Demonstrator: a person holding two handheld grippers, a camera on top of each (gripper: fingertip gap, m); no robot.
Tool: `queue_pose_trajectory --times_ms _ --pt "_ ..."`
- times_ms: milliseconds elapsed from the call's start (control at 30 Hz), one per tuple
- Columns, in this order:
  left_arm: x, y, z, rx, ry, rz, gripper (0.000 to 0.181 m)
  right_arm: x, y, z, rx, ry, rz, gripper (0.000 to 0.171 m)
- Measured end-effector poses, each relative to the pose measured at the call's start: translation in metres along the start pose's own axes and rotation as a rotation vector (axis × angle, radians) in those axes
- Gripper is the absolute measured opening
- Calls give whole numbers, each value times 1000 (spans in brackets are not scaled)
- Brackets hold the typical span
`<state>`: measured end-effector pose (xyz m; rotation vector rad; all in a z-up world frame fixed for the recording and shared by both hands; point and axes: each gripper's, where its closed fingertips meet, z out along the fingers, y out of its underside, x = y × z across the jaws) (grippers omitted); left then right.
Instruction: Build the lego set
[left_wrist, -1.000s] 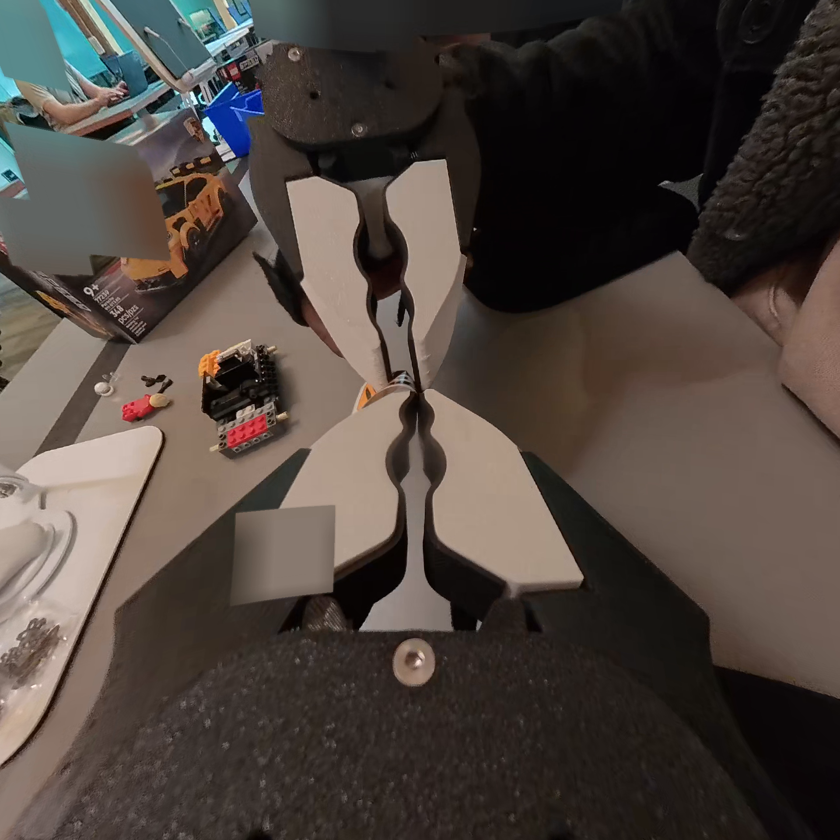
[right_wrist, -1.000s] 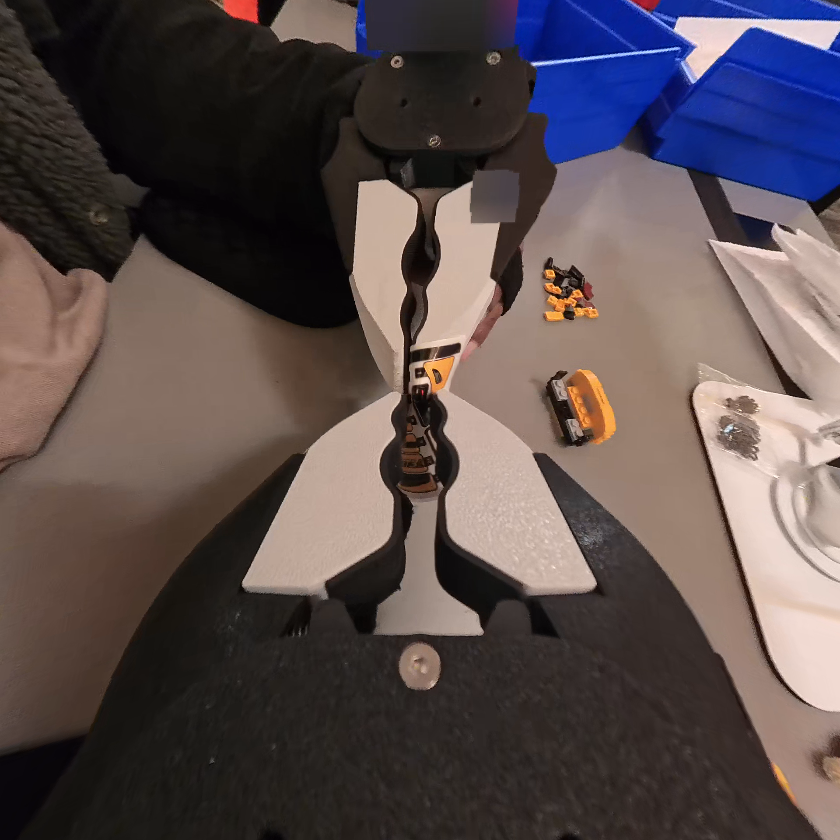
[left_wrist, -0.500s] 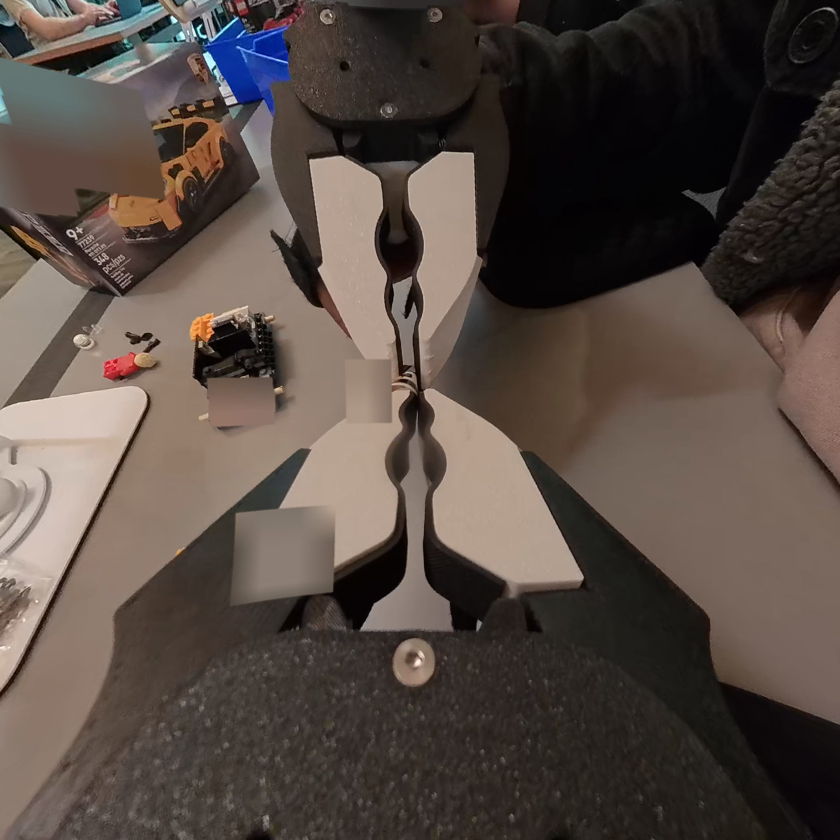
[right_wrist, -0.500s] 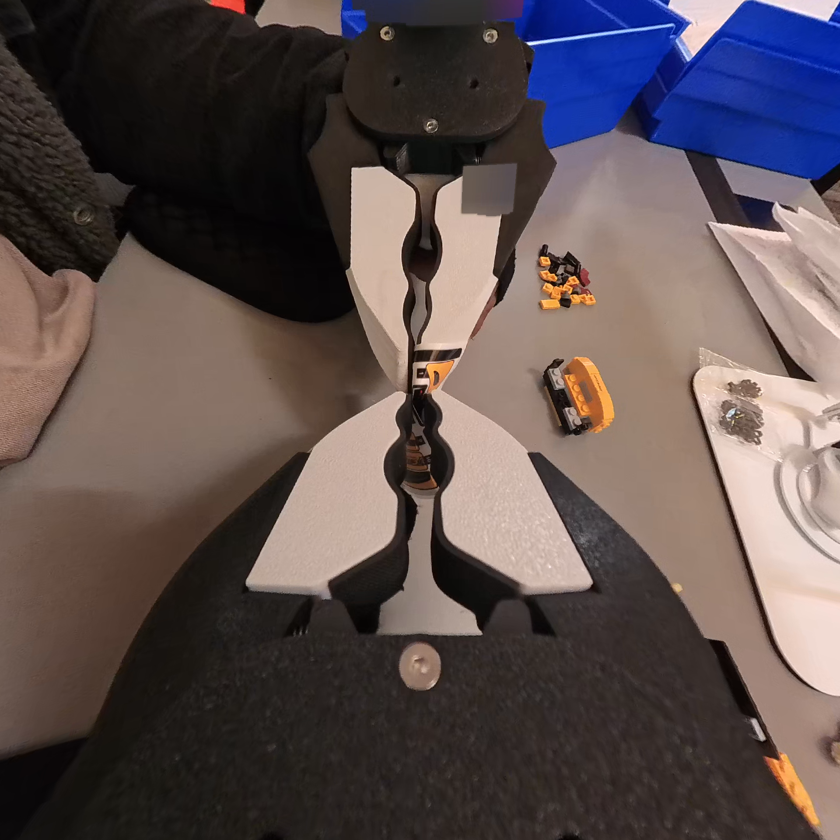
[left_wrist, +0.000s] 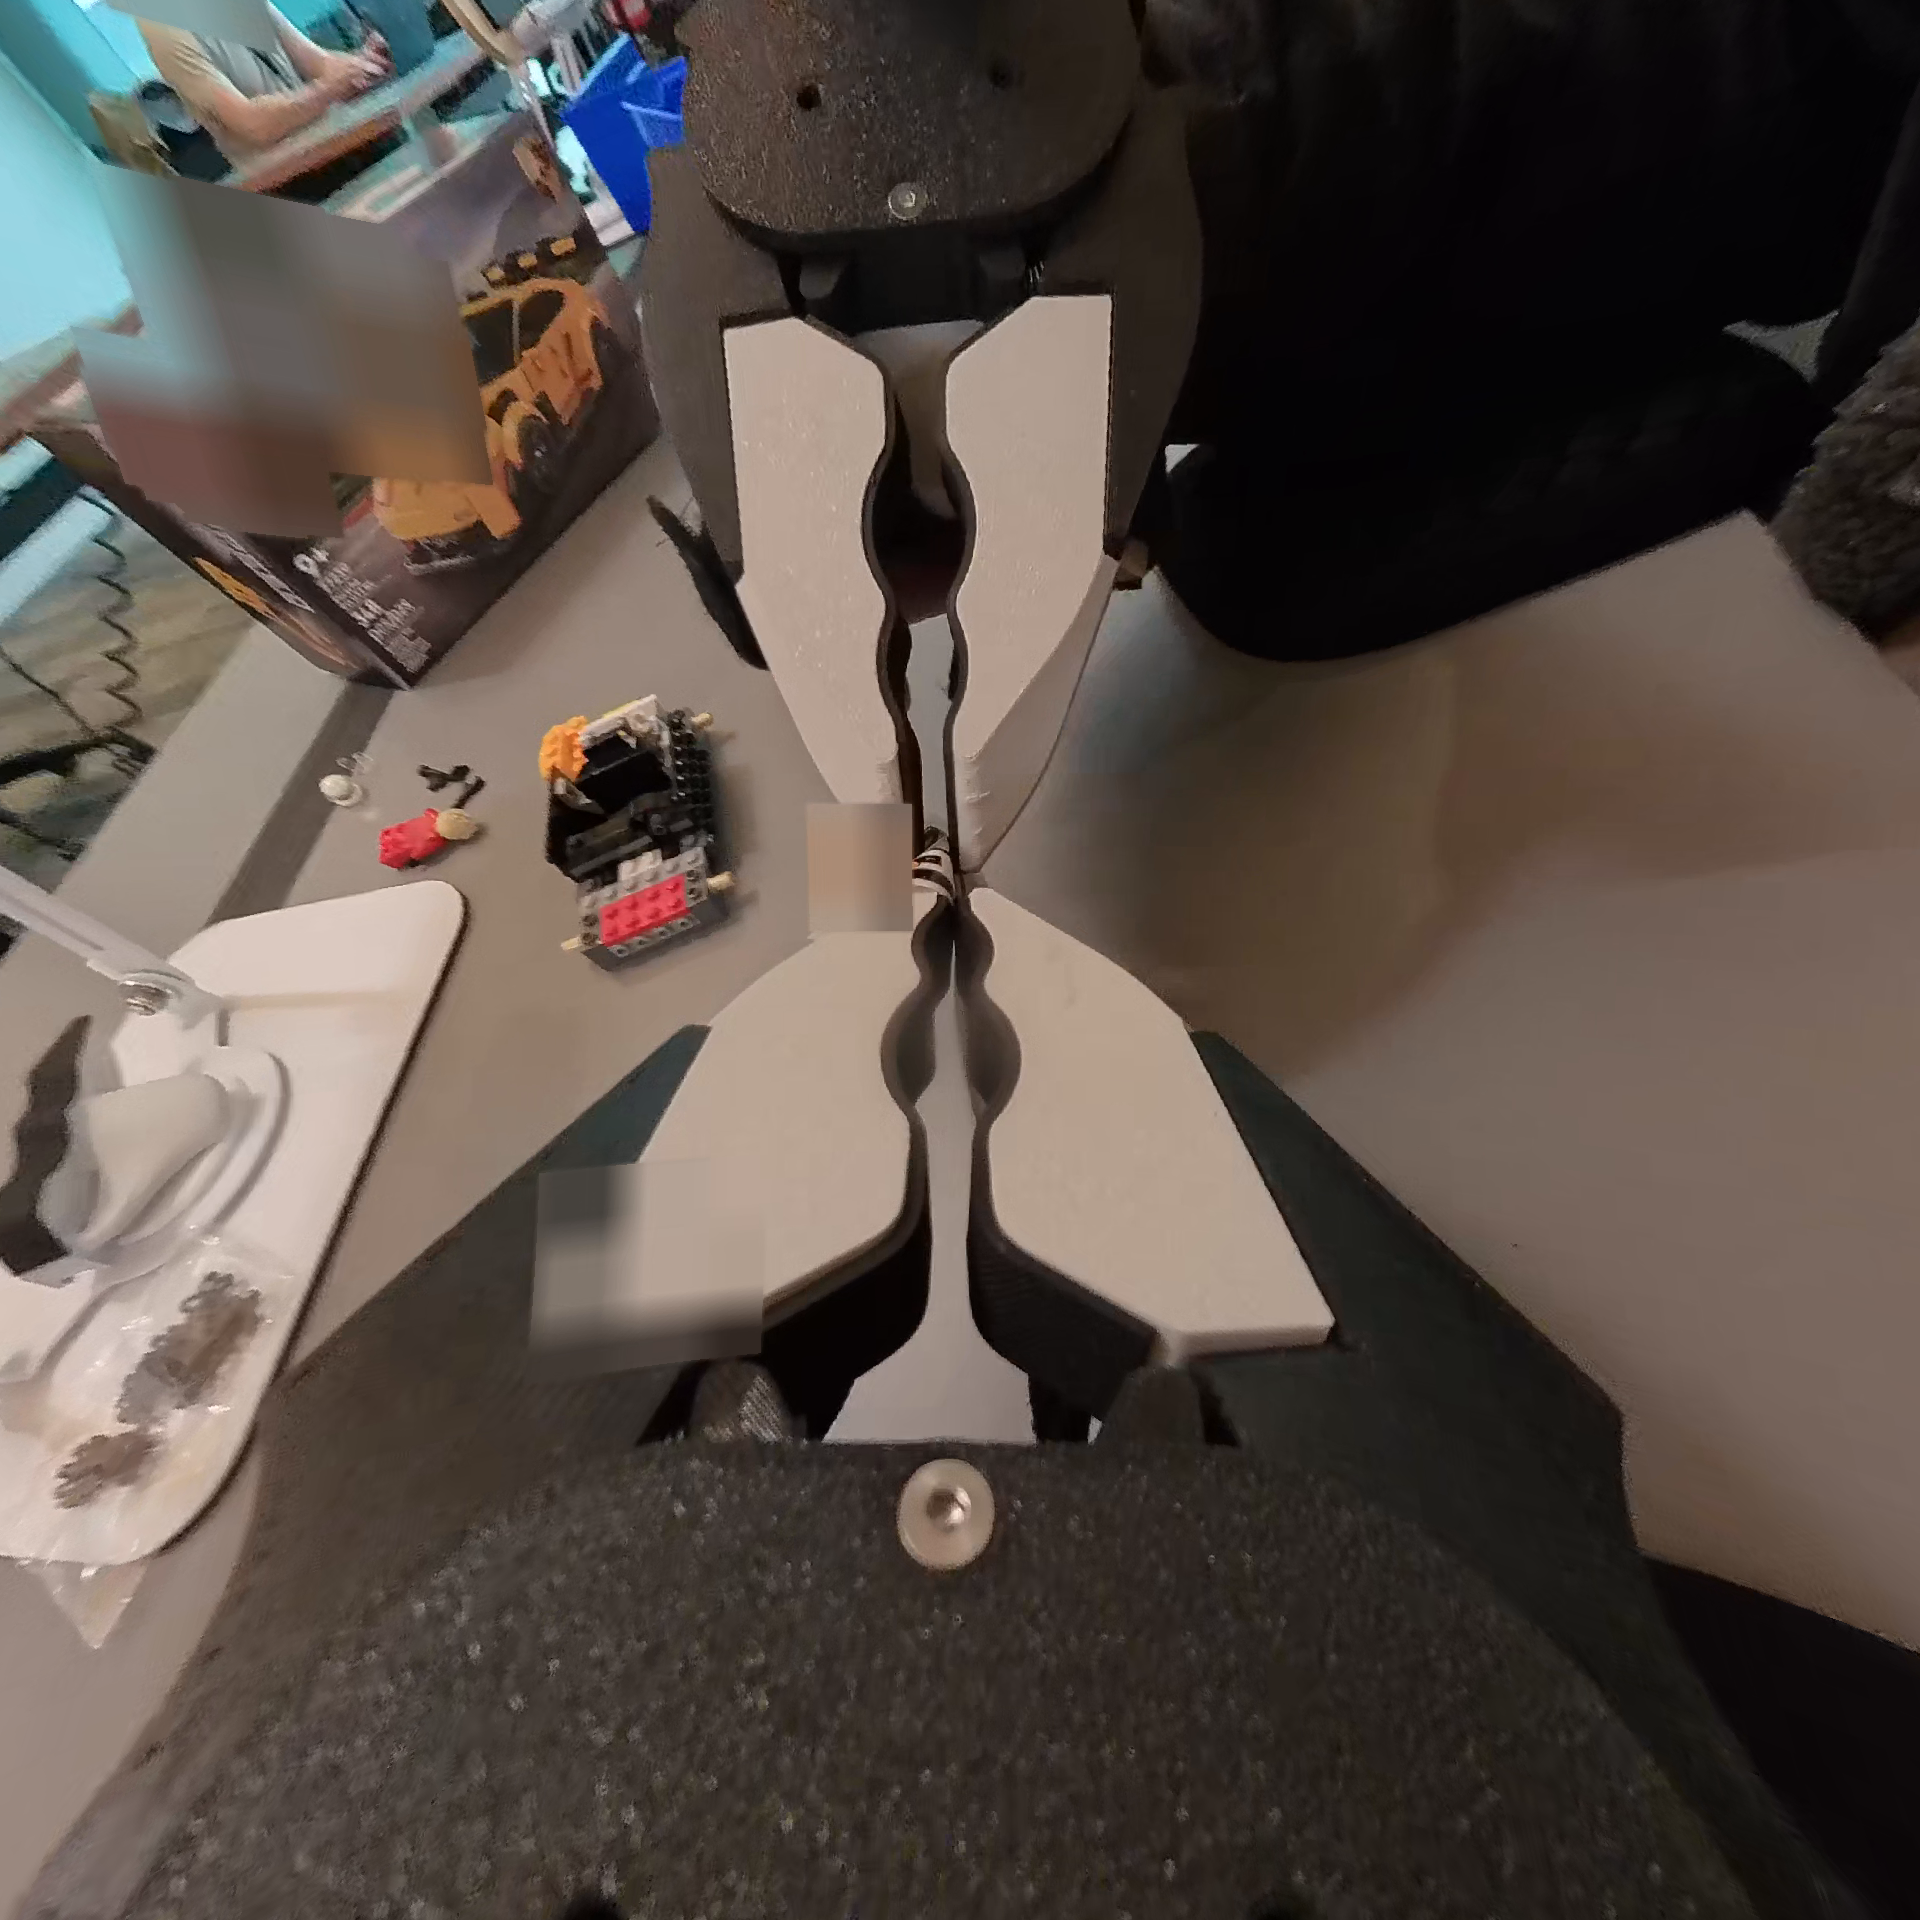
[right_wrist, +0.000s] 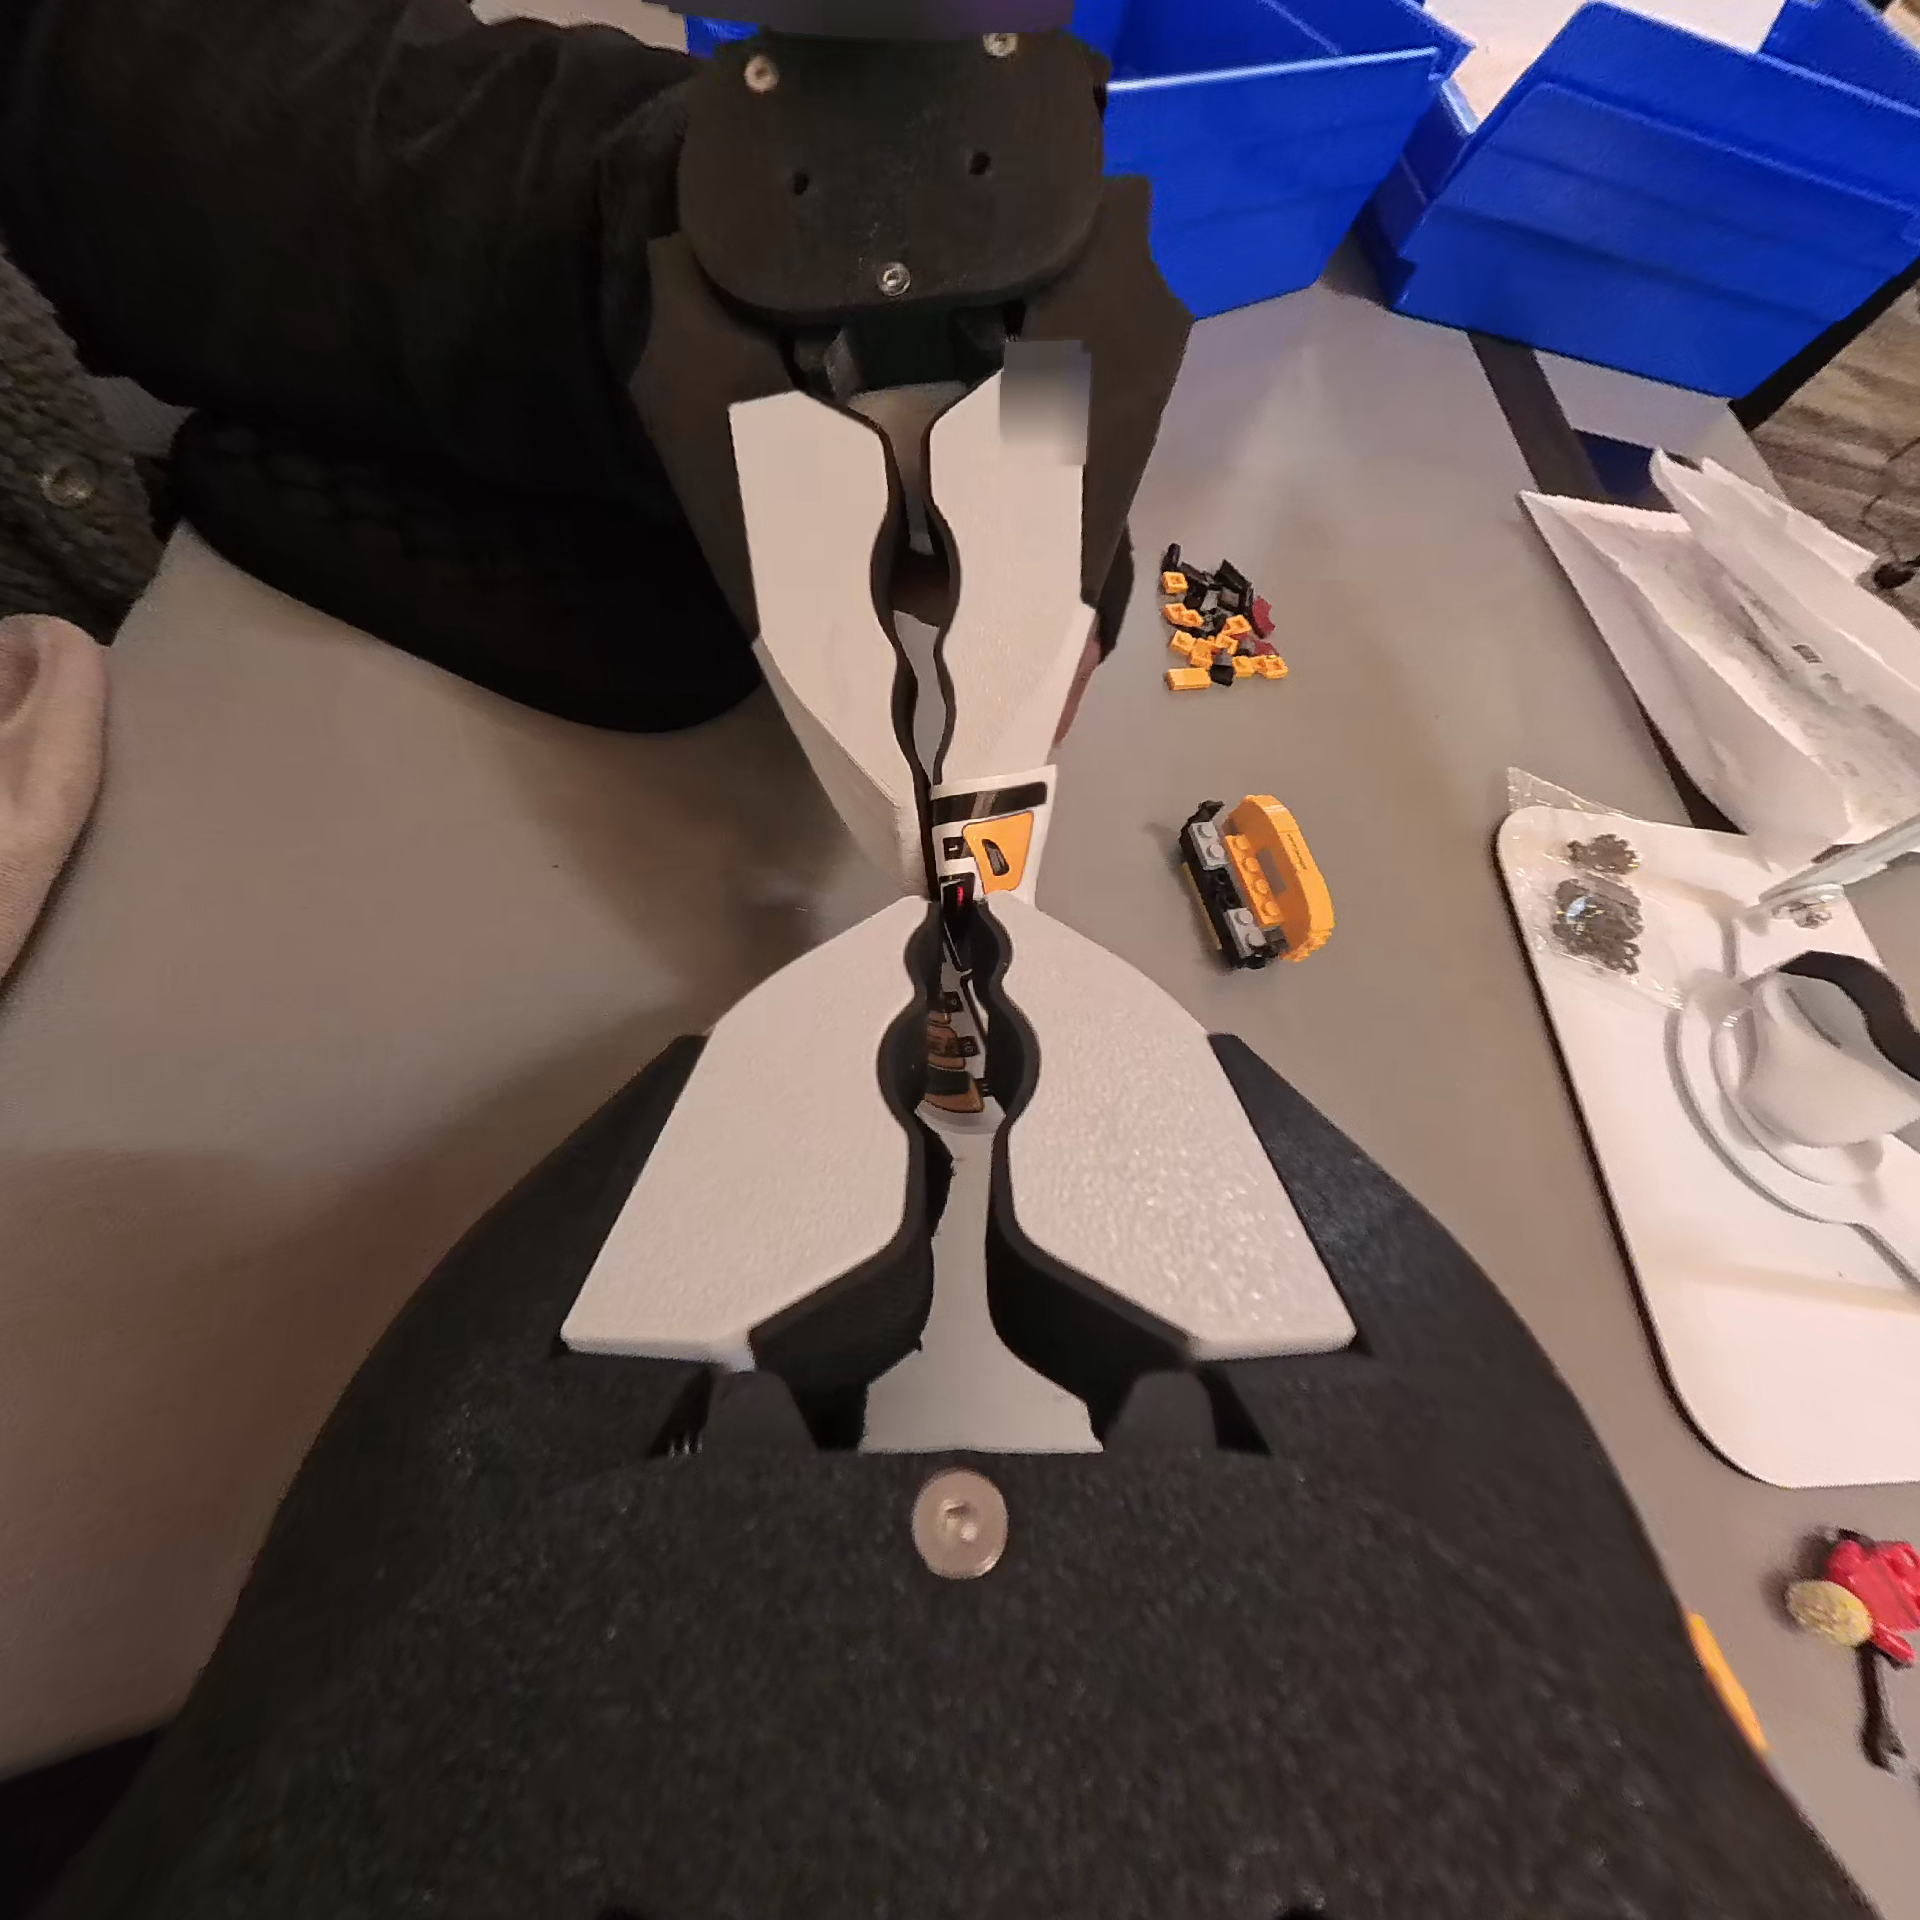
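Note:
My two grippers meet tip to tip above the grey table (left_wrist: 1455, 935). My right gripper (right_wrist: 961, 904) is shut on a white sticker sheet (right_wrist: 992, 842) with orange and black stickers; the sheet runs back between its fingers. My left gripper (left_wrist: 951, 914) is shut, and a striped edge of the sheet (left_wrist: 935, 868) shows at its tips. The left gripper shows in the right wrist view (right_wrist: 930, 821), the right gripper in the left wrist view (left_wrist: 940, 816). A black, partly built car chassis (left_wrist: 639, 842) with a red plate lies on the table to the left.
An orange car section (right_wrist: 1262, 878) and a pile of small orange and black pieces (right_wrist: 1216, 634) lie right of the grippers. The set's box (left_wrist: 436, 468), a small red piece (left_wrist: 410, 840), white boards (left_wrist: 343, 997) (right_wrist: 1714, 1299), blue bins (right_wrist: 1610, 208) and paper bags (right_wrist: 1766, 644) surround them. Both grippers' tips are close together, under 4 cm apart.
Both grippers stay shut and tip to tip on the sheet. The pair has drifted slightly over the table; the objects on the table have not moved.

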<state>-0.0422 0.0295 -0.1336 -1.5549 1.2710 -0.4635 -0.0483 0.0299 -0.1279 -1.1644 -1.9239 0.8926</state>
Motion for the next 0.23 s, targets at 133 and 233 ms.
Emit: queue_pose_trajectory --times_ms 133,233 --pt "-7 -2 0 -1 -80 79 0 6 -3 -3 -30 91 -75 5" --pt "-12 -4 -1 -8 -136 134 0 10 -5 -4 -50 147 -124 5"
